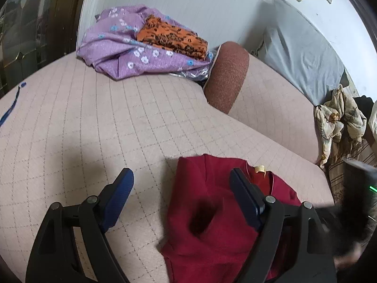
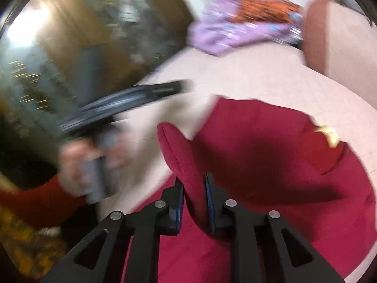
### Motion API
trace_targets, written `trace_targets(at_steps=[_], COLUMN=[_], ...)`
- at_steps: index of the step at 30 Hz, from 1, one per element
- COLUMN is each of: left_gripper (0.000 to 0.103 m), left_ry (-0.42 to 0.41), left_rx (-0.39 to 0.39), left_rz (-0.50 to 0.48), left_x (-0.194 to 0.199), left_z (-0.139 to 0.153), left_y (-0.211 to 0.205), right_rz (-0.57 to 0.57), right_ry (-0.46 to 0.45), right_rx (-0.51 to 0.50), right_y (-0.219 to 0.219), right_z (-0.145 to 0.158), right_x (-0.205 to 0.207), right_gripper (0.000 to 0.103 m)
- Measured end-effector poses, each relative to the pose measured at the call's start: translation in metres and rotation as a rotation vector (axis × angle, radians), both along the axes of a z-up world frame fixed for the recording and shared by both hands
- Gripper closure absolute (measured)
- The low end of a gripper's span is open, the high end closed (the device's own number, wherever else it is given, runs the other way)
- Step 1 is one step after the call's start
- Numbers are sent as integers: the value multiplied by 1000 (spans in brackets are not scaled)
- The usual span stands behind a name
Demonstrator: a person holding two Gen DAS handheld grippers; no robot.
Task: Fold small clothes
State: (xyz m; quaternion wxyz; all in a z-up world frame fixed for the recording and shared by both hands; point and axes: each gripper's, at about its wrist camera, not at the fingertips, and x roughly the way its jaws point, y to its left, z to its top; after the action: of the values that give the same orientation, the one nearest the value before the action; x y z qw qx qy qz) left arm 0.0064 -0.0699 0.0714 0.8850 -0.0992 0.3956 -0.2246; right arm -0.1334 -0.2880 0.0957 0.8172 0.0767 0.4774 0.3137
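A small dark red garment (image 1: pixel 212 212) lies on the quilted pink sofa seat (image 1: pixel 94 122), with a yellow neck label (image 1: pixel 260 168) showing. My left gripper (image 1: pixel 181 174) is open above the seat; its right finger hangs over the garment's left part, holding nothing. In the right wrist view my right gripper (image 2: pixel 193 184) is shut on a raised fold of the red garment (image 2: pixel 271 165), lifting it off the seat. The left gripper (image 2: pixel 150 94) shows blurred at the left, held by a hand.
A purple floral cloth (image 1: pixel 132 54) with a folded orange patterned cloth (image 1: pixel 172 36) on it lies at the back. A reddish-brown armrest (image 1: pixel 226 77), a grey pillow (image 1: pixel 301 54) and crumpled cream cloth (image 1: pixel 337 118) are to the right.
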Motion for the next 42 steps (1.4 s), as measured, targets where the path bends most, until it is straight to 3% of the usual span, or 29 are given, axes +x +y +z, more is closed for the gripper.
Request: trace_targets(at_steps=[3, 5, 6, 8, 13, 15, 17, 21, 24, 25, 26, 28, 29, 30, 31, 32, 33, 35, 37, 40, 42], left_gripper=[19, 19, 19, 19, 19, 20, 20, 20, 20, 22, 32, 56, 79, 89, 92, 101, 101, 101, 101, 101, 96], left_ry=[32, 31, 27, 26, -11, -8, 10, 18, 19, 13, 6, 6, 8, 3, -16, -38, -66, -151, -281, -367, -366], left_rx=[-3, 10, 19, 48, 145, 188, 212, 242, 258, 257, 257, 269, 272, 276, 292, 292, 279, 199, 157, 206, 284], left_rz=[-29, -54, -73, -124, -203, -215, -223, -227, -249, -257, -266, -280, -292, -308, -301, -292, -277, -238, -216, -212, -190], left_x=[1, -2, -4, -10, -27, -29, -28, -28, -28, -29, -30, -29, -29, -28, -27, -24, -22, -19, -25, -33, -31], left_z=[-7, -9, -10, -11, -17, -24, -32, -41, -45, -46, -46, -47, -48, -48, -46, -41, -33, -6, 18, 22, 14], left_y=[-6, -12, -17, -29, -53, -60, -63, -66, -69, -70, -72, -76, -78, -80, -80, -80, -77, -64, -52, -47, -47], right_rz=[-146, -229, -259, -293, -482, -576, -640, -640, -510, -422, -374, -294, -286, -276, -270, -281, -310, -386, -476, -509, -416], right_ry=[12, 52, 46, 4, -138, -145, -90, -29, -57, -57, -70, -140, -156, -164, -166, -163, -142, -129, -180, -243, -226], right_rx=[-141, -123, -88, -43, -141, -154, -91, 3, 20, -47, -92, -257, -315, -374, -438, -476, -492, -351, -170, -71, -62], right_y=[-9, -23, -32, -51, -121, -150, -176, -183, -161, -142, -129, -97, -90, -84, -80, -82, -88, -112, -142, -158, -149], right_z=[-30, -37, -34, -19, 25, 26, 16, -14, -17, -18, -17, -23, -28, -36, -45, -49, -53, -39, -12, 11, 8], right_x=[38, 51, 48, 31, -42, -69, -89, -105, -111, -107, -105, -100, -98, -94, -89, -86, -81, -82, -94, -107, -110], right_gripper=[73, 54, 51, 45, 25, 22, 22, 22, 22, 23, 24, 24, 26, 28, 45, 83, 92, 92, 92, 92, 86])
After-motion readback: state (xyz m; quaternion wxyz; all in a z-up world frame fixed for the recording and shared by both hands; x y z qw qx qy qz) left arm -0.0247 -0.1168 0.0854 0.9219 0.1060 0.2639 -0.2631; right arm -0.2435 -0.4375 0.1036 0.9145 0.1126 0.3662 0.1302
